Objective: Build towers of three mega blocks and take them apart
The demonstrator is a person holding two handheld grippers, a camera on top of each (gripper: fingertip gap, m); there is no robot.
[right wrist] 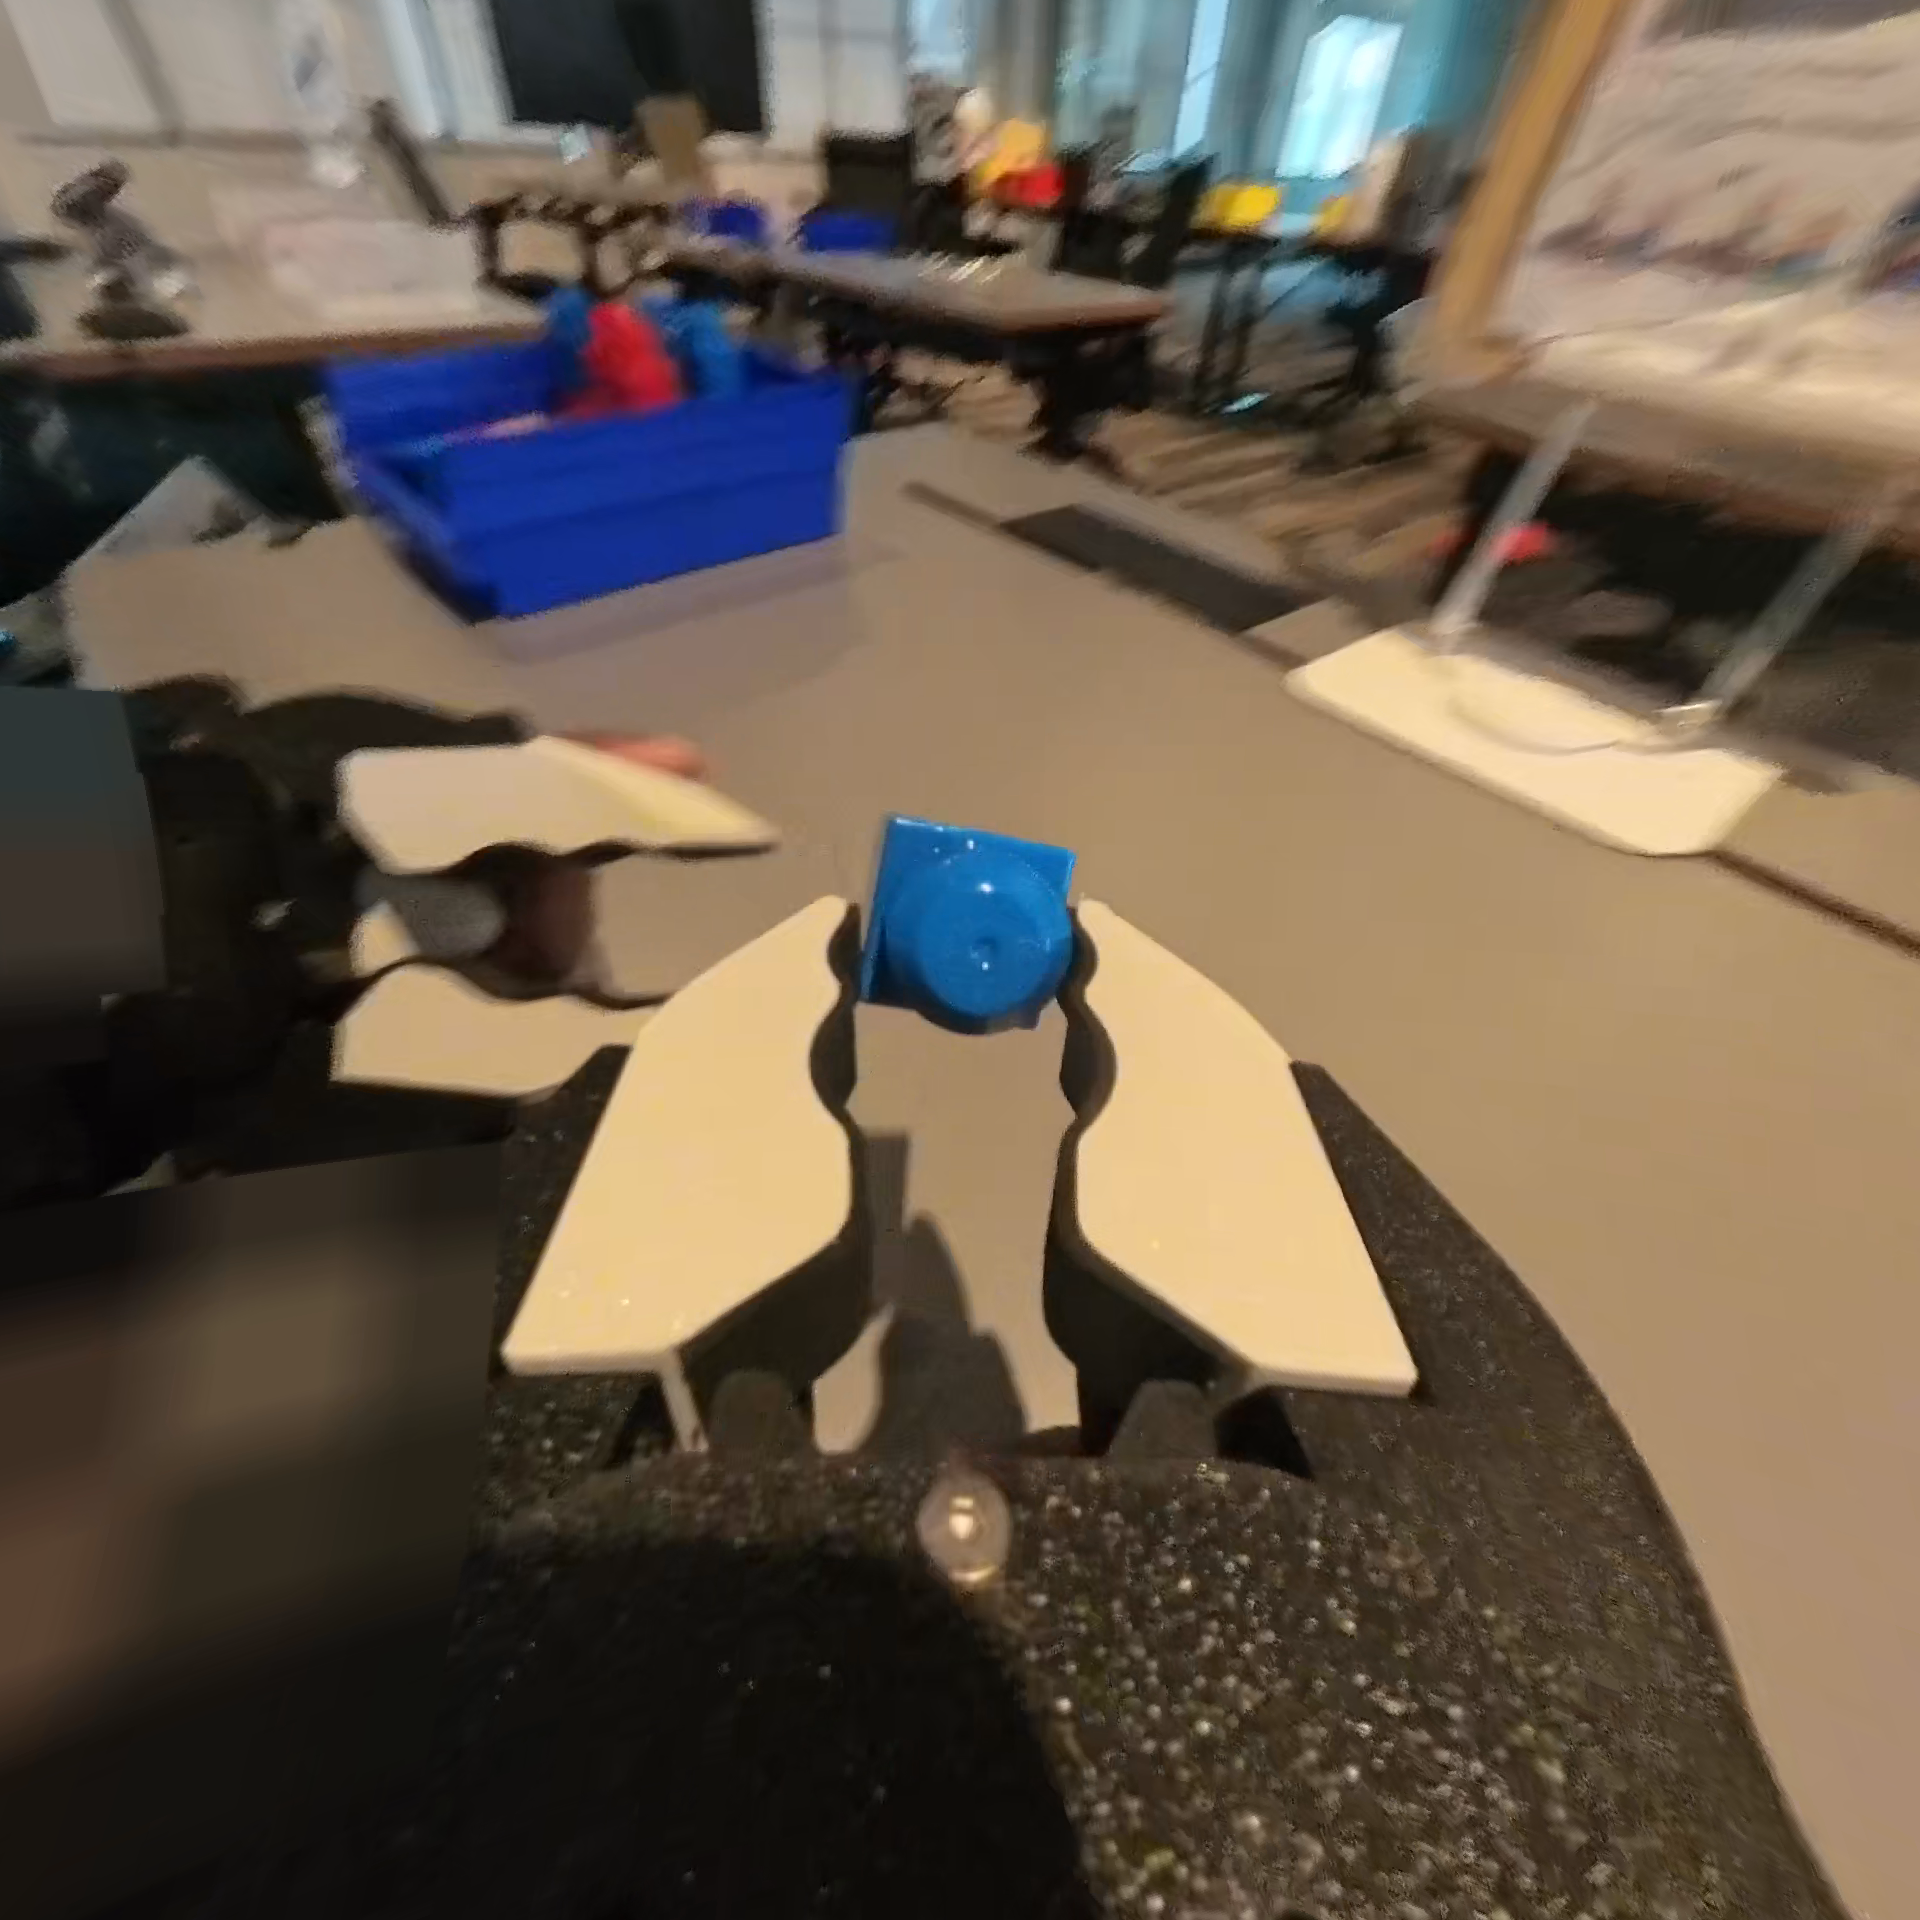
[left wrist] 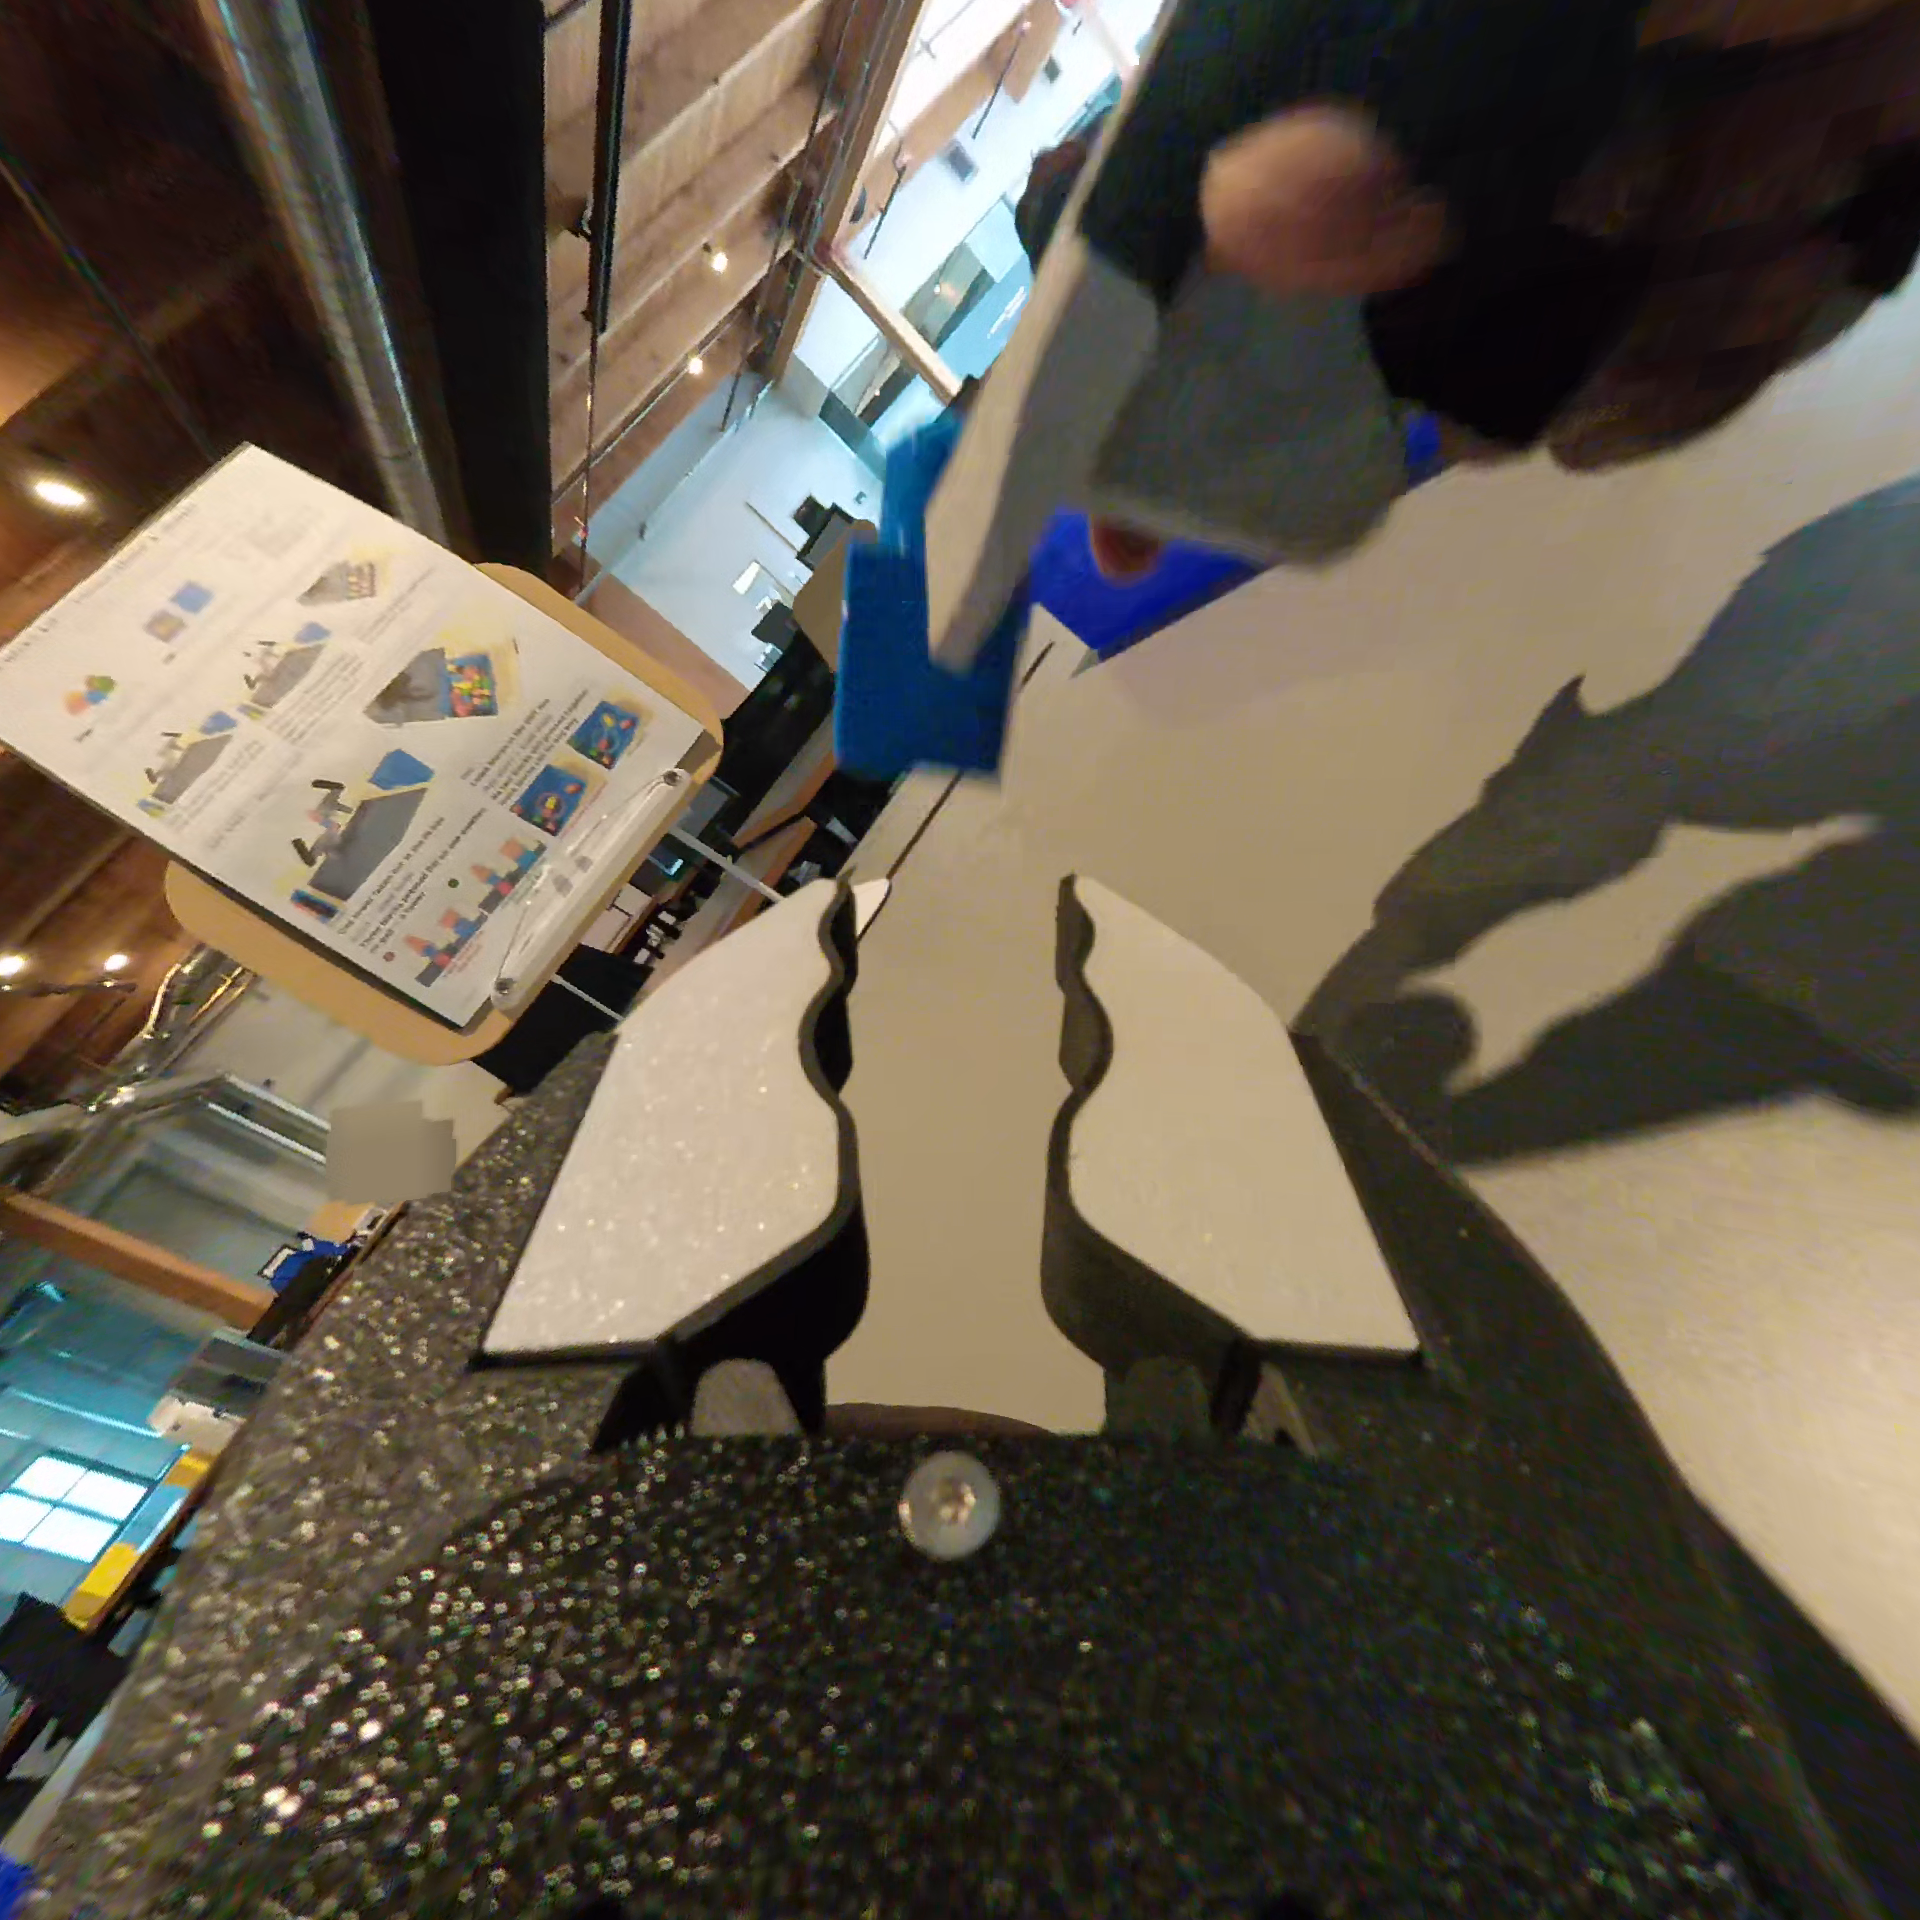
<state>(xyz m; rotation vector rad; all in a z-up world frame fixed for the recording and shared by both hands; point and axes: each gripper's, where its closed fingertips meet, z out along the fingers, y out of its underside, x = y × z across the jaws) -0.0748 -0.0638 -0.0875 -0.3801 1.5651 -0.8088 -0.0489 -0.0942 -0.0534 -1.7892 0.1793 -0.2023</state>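
Observation:
In the right wrist view my right gripper (right wrist: pixel 964 940) is shut on a single blue mega block (right wrist: pixel 971 935), held at the fingertips above the grey table (right wrist: pixel 1195 935) with its round stud facing the camera. My left gripper (right wrist: pixel 707 914) shows at the left there, turned on its side, open and empty, close beside the block. In the left wrist view my left gripper (left wrist: pixel 956 904) is open with nothing between its fingers. The right gripper (left wrist: pixel 1112 582) is blurred ahead of it with the blue block (left wrist: pixel 1070 587).
A blue bin (right wrist: pixel 623 499) stands at the table's far left with blue and red blocks (right wrist: pixel 623 343) in it; it also shows in the left wrist view (left wrist: pixel 914 665). A white stand base (right wrist: pixel 1538 748) sits at the right. An instruction sheet on a clipboard (left wrist: pixel 343 727) stands nearby. Across from one pair of fingers to the other is roughly 7 cm.

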